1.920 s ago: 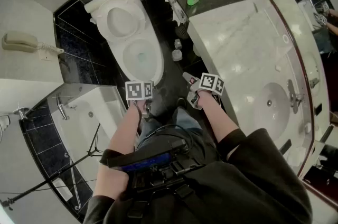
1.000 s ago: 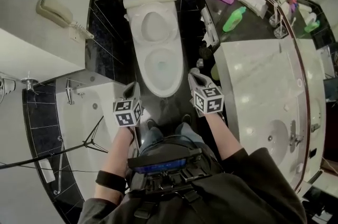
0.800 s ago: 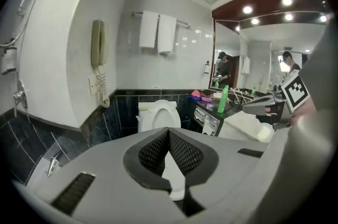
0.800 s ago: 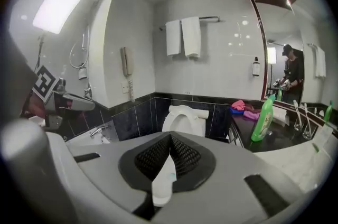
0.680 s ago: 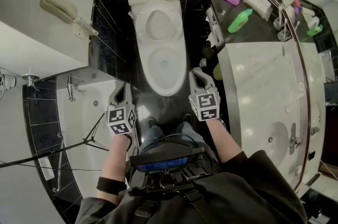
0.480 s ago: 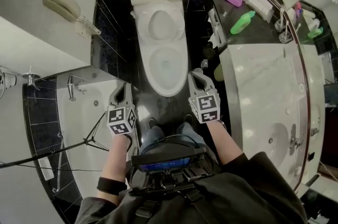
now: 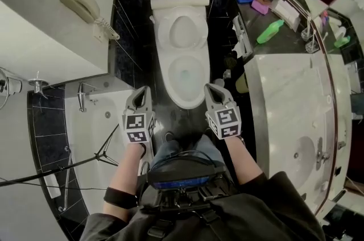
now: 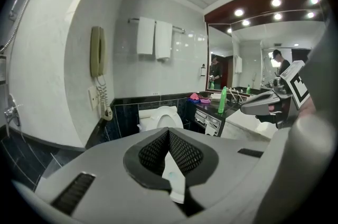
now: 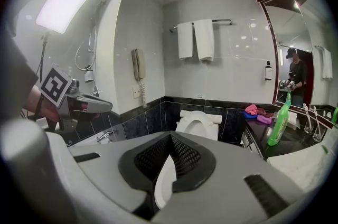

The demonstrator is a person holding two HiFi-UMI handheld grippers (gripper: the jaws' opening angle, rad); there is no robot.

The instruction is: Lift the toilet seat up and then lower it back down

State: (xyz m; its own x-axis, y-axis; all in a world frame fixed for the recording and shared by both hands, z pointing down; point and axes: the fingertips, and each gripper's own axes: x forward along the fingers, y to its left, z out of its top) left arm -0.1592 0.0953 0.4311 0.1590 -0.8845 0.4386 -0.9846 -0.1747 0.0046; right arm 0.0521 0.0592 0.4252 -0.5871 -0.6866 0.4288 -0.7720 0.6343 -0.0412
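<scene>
The white toilet (image 7: pixel 185 72) stands against the black tiled wall, its lid (image 7: pixel 183 31) tipped back against the tank. Whether the seat ring is up or down I cannot tell. My left gripper (image 7: pixel 139 93) hovers before the bowl's front left, and my right gripper (image 7: pixel 215 88) before its front right. Neither touches the toilet. Both are shut with nothing between the pads. In the left gripper view the shut gripper (image 8: pixel 169 133) points toward the toilet (image 8: pixel 161 117). The right gripper view has its gripper (image 9: pixel 169 136) aimed at the toilet (image 9: pixel 198 123) too.
A wall phone (image 7: pixel 85 4) hangs at the left above a bathtub (image 7: pixel 96 115). A marble counter (image 7: pixel 284 103) with a sink runs along the right, a green bottle (image 7: pixel 270 31) behind it. Small bottles (image 7: pixel 227 72) stand on the floor right of the bowl. A black tripod leg (image 7: pixel 85 160) crosses the lower left.
Both grippers have risen from low by the bowl's front and now sit level, side by side and farther apart. They stayed shut. The toilet looks unchanged.
</scene>
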